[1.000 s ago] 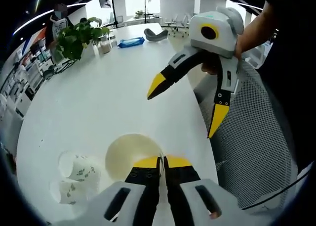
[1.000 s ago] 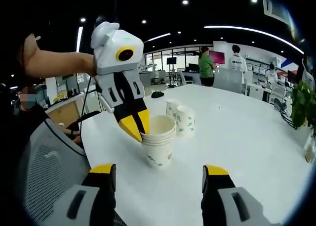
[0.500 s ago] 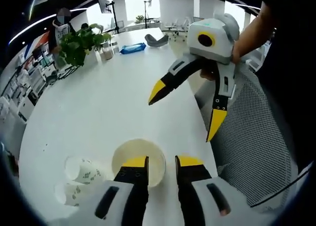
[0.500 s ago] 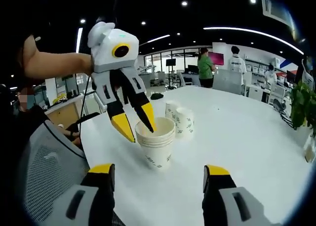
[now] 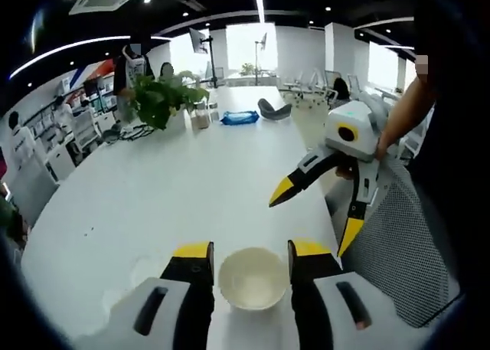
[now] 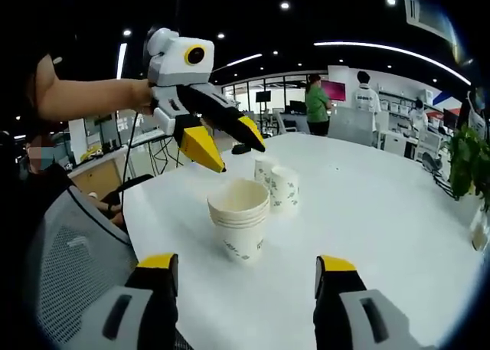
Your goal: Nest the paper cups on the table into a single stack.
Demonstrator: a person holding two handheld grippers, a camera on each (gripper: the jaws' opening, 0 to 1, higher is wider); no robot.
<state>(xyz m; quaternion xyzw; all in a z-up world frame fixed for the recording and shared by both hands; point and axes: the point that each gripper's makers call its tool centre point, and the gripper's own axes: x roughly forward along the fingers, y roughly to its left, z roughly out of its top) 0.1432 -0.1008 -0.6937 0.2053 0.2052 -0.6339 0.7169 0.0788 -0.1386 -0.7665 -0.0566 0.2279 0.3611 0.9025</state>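
Both jaw pairs gape, gripping nothing: left gripper [image 6: 233,145] hangs above the white, green-printed nested cup stack [image 6: 238,228] at centre frame; right gripper [image 6: 246,269] waits low; two more cups [image 6: 279,185] stand behind

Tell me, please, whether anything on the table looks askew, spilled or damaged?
Nothing stands out. The stack stands upright on the table, its rims nested evenly, and two loose cups stand upright behind it.
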